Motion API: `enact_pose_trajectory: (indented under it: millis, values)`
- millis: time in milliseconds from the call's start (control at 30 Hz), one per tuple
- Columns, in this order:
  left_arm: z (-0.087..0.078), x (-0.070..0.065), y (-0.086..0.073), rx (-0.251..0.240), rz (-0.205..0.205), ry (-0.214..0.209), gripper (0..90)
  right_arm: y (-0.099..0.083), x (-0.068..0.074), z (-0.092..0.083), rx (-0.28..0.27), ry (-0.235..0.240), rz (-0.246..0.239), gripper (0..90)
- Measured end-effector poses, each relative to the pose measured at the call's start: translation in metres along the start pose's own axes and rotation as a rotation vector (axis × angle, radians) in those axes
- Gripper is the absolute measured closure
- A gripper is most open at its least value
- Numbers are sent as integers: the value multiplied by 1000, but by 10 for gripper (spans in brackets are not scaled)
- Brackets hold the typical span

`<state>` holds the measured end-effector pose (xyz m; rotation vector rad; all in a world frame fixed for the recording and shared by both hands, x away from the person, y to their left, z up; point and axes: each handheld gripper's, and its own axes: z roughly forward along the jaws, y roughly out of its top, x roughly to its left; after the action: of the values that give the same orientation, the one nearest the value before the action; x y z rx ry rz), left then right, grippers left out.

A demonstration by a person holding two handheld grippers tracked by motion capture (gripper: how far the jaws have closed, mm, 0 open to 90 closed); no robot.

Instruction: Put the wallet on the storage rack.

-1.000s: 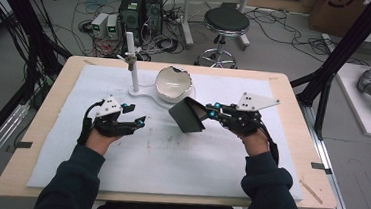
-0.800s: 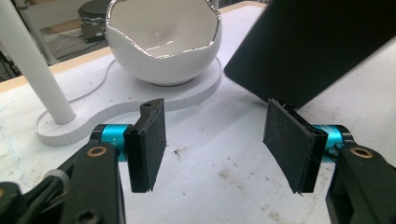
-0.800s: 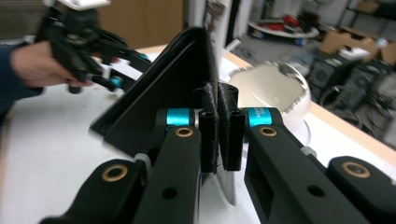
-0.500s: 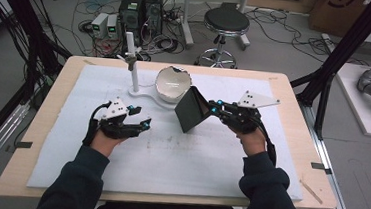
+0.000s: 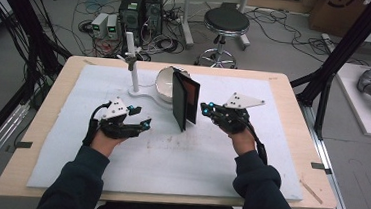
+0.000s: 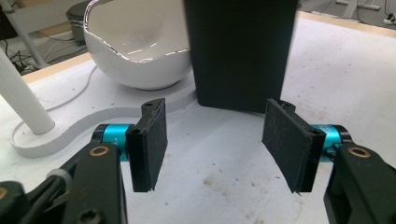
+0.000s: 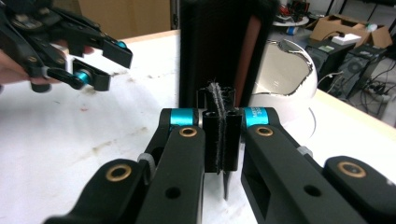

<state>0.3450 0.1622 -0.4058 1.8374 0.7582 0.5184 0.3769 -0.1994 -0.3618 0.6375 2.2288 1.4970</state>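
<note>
From the high view, the black folder point(image 5: 183, 102) stands upright on its lower edge, just in front of and to the right of the white bowl point(image 5: 164, 83). It is opened slightly like a book, with a reddish inner panel facing right. The right gripper point(image 5: 206, 107) lies level, farther to the right of the bowl, with its tips at the folder's right side. The forearm behind it comes up from the table's near edge. The left gripper point(image 5: 140, 117) is in front of the bowl and to its left, well apart from the folder. That hand is turned so the jaws point toward the bowl's front, and they stand apart with nothing between them. A white stand point(image 5: 132, 65) rises just left of the bowl, on the white mat point(image 5: 193, 165).

In the left gripper view, the left gripper point(image 6: 219, 144) hovers low and level over the mat. Its pads point(image 6: 149, 140) are spread wide around bare mat. The folder point(image 6: 240, 51) stands ahead, just right of the bowl point(image 6: 135, 51), clear of both pads.

In the right gripper view, the right gripper point(image 7: 219, 130) points level at the folder point(image 7: 210, 46), with the bowl point(image 7: 285, 74) just behind it to the right. Its jaws have just been opening, yet the pads point(image 7: 210, 135) sit close together, pinching a thin dark edge of the folder. The left gripper point(image 7: 105, 65) hangs farther off with its jaws parted, on the folder's far side from the bowl.
</note>
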Motion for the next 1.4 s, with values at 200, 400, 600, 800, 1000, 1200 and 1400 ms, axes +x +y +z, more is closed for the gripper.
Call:
enact_pose_trajectory:
  millis: [200, 400, 600, 800, 1000, 1200, 1400]
  values:
    - [0, 1, -1, 0, -4, -1, 399, -10, -20, 32, -31, -79, 93, 391]
    - [1, 2, -3, 13, -14, -5, 400, -15, -27, 49, -34, 5, 63, 426]
    - [-1, 4, -3, 5, -23, -1, 399, -13, -30, 40, -47, 39, 81, 405]
    - [-2, 5, -3, 3, -25, 1, 400, -6, -18, 29, -91, 105, 58, 281]
    - [-3, 6, -3, -1, -29, 8, 400, 0, -9, 34, -128, 82, 23, 217]
    - [-7, 14, -6, -1, -48, 25, 400, 12, -5, 42, -106, 57, 9, 246]
    - [-15, 23, -11, -10, -68, 53, 399, 26, -5, 50, -62, 2, -33, 512]
